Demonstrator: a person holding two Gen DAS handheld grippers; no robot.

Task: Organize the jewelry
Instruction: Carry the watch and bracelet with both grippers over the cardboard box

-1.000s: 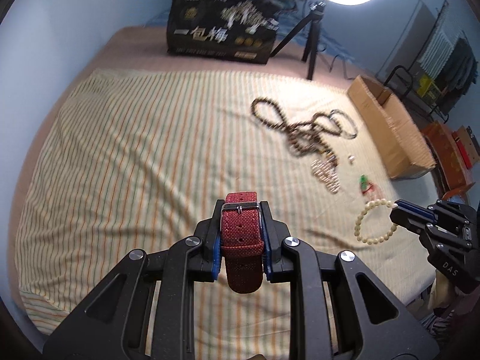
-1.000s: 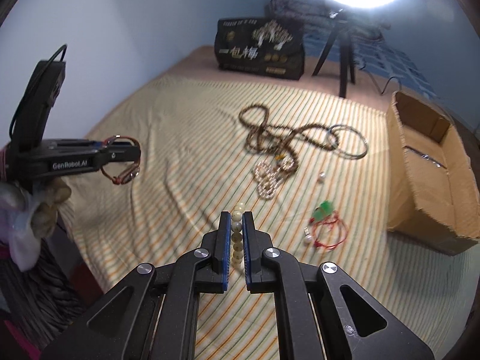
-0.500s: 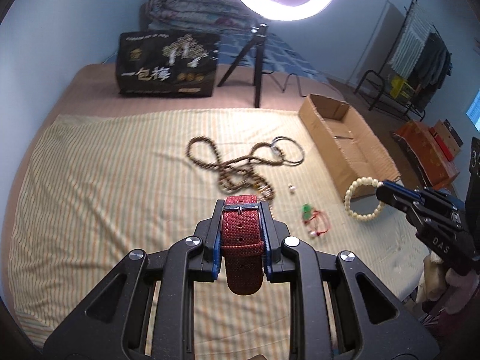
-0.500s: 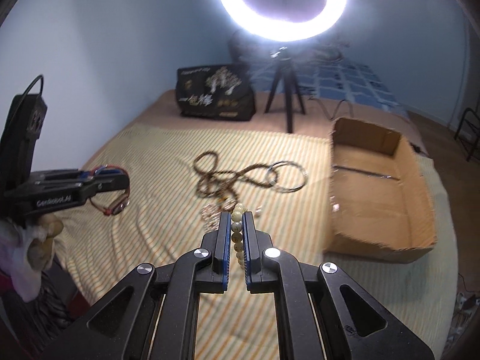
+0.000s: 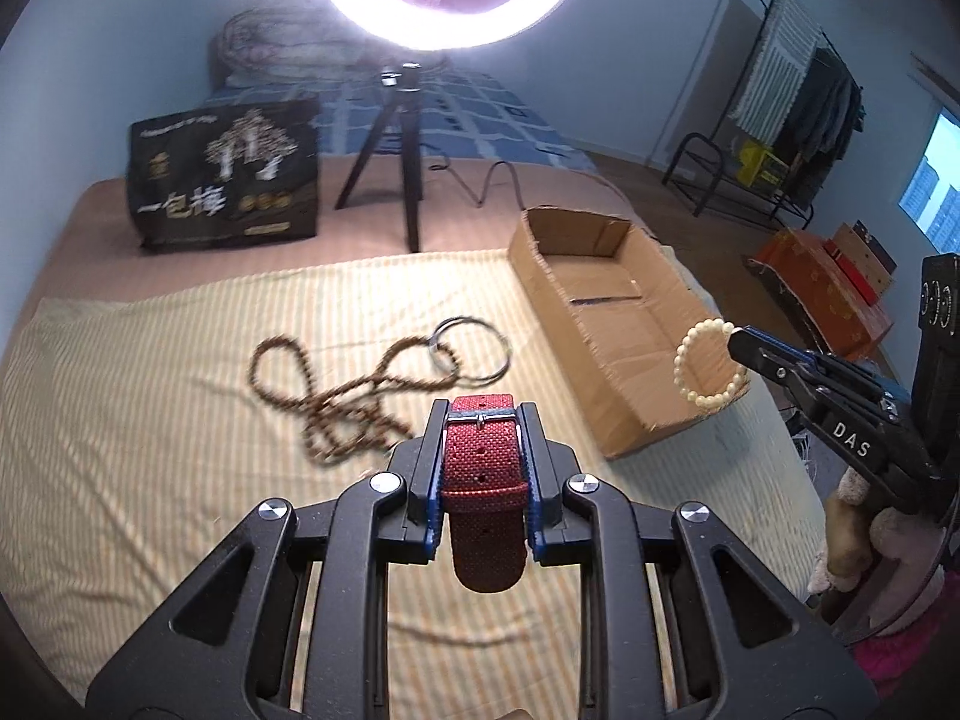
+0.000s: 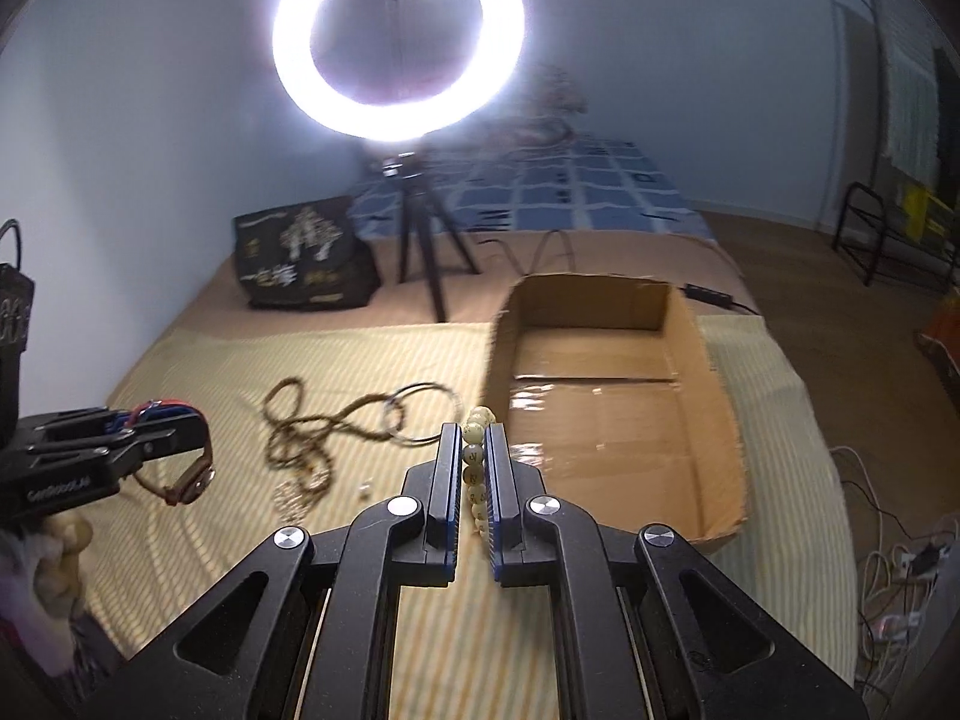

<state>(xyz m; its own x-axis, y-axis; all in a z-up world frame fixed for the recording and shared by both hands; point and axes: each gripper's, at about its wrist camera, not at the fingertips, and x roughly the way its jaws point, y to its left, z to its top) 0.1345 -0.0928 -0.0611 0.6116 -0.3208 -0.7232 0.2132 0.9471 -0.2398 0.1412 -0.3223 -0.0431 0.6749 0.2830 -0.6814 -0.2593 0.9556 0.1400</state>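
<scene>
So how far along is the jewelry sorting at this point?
Early. The cardboard box looks empty, so nothing is stored yet. In hand: the left gripper clamps a red woven strap and the right gripper clamps a pale bead bracelet, held near the box. Left on the striped cloth: the brown bead necklace, the thin metal rings and some small pieces.

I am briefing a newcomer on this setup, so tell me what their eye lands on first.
First the glaring ring light on its tripod at the far end of the bed. Next, what each gripper grips: the left gripper is shut on a red woven watch strap, and the right gripper on a pale bead bracelet, held near the open cardboard box on the striped bedspread.
</scene>
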